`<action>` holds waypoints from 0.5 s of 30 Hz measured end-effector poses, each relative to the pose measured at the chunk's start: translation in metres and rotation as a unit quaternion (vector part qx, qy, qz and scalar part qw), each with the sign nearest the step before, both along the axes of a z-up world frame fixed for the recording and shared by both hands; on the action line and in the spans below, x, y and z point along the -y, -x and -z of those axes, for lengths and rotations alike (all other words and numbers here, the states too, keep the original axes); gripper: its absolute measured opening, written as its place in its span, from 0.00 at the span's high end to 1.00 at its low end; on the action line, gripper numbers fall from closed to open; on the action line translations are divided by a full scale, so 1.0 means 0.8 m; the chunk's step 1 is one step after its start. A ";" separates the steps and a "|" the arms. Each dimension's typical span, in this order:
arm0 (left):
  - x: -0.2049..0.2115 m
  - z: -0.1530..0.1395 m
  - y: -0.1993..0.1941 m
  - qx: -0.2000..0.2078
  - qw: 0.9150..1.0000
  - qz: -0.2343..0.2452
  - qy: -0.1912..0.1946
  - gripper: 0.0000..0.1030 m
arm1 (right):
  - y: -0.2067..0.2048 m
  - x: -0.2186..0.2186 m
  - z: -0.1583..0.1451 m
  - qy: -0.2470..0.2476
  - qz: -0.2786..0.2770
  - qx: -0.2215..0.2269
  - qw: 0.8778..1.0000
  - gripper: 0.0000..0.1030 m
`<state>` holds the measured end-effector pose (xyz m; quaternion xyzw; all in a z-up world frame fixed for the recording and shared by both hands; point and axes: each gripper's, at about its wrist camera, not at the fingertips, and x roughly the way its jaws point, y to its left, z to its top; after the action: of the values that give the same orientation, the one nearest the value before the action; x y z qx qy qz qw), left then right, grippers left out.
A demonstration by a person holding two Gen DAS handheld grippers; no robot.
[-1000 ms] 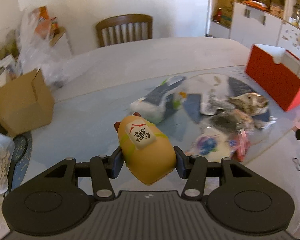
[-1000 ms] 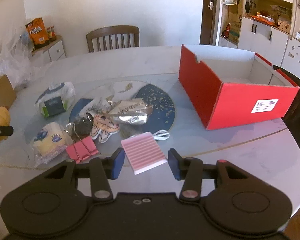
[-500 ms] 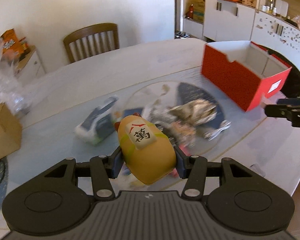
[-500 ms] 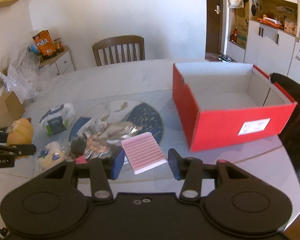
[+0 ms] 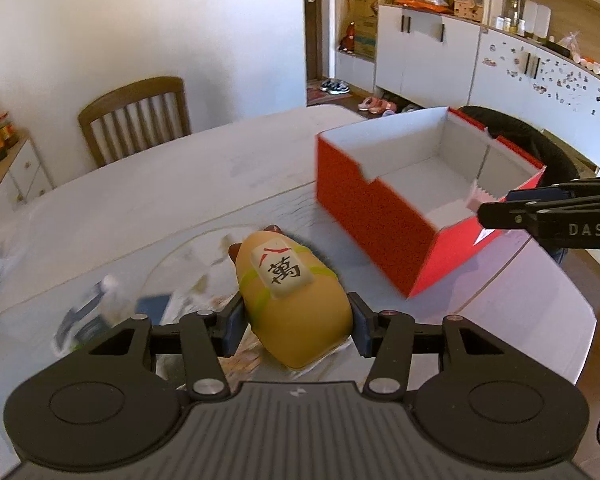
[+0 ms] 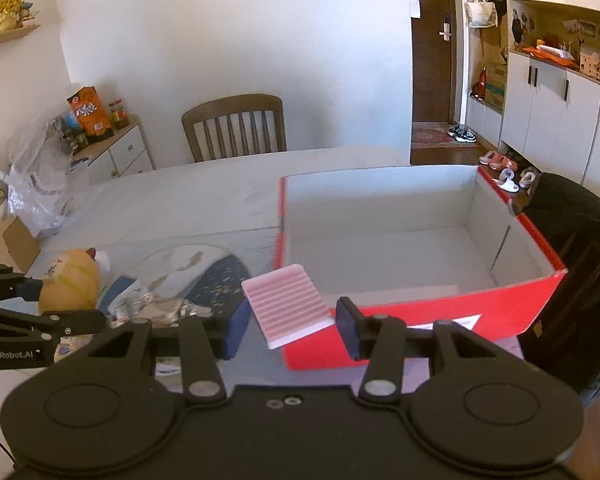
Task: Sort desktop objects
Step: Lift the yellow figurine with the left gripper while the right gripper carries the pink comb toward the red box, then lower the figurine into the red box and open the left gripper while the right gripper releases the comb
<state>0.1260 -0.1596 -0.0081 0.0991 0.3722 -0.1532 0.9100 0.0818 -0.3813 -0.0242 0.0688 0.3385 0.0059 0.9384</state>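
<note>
The yellow toy (image 5: 296,312) is looking like smooth, slightly glossy plastic. The ridged pink piece (image 6: 286,304) is showing a matt, ribbed plastic face. The red box (image 6: 420,316) right of centre is reading as matt cardboard, white inside. The tabletop (image 5: 204,168) is looking pale and smooth, the chair (image 6: 234,126) at upper centre varnished wood.

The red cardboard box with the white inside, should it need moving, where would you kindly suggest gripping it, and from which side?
Probably the near long wall of the red cardboard box, taken from above with one finger inside and one outside. The top is open, the walls are thin and upright, and the whole box looks far too wide for the jaws. Both grippers are full now: the left gripper and the right gripper.
</note>
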 end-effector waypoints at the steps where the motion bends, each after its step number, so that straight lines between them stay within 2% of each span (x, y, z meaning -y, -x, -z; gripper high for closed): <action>1: 0.012 -0.002 -0.003 0.002 1.000 0.004 -0.001 0.50 | -0.002 0.008 -0.001 0.001 -0.001 0.000 1.000 0.54; 7: 0.062 -0.007 -0.022 0.002 1.000 0.020 0.004 0.50 | -0.009 0.045 -0.003 0.004 -0.004 0.003 1.000 0.54; 15: 0.125 -0.009 -0.048 0.002 0.998 0.057 -0.010 0.50 | -0.020 0.090 -0.001 0.010 0.006 0.001 1.000 0.54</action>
<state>0.1641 -0.2593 -0.0010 0.1291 0.3655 -0.2011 0.8996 0.0976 -0.4529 -0.0237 0.0612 0.3371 -0.0034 0.9395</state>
